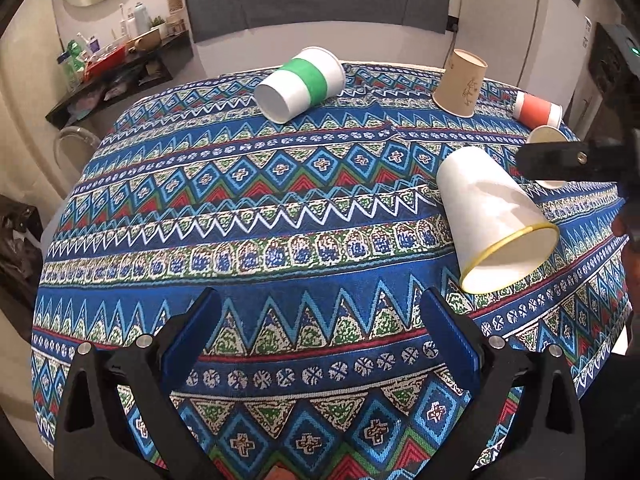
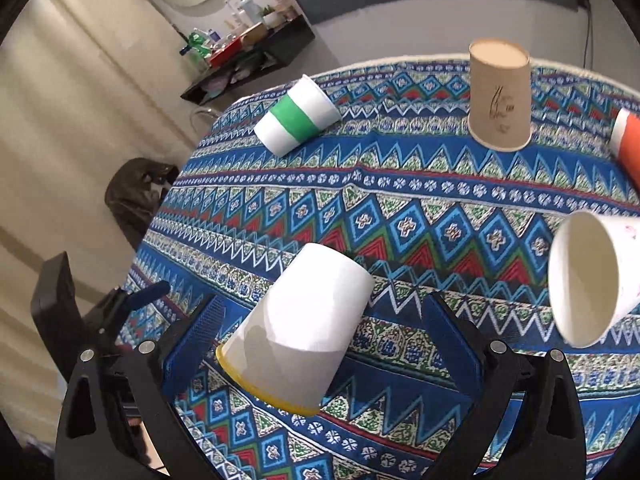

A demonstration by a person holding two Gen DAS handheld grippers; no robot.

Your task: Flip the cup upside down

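A white paper cup with a yellow rim lies on its side on the patterned tablecloth, mouth toward me. In the right wrist view this cup sits between my open right gripper's blue fingers, nearer the left finger; contact is unclear. My left gripper is open and empty over the cloth, left of the cup. A finger of the right gripper shows at the right edge of the left wrist view.
A green-banded white cup lies on its side at the back. A brown cup stands upside down. An orange cup and another white cup lie at the right. A shelf with bottles stands beyond the table.
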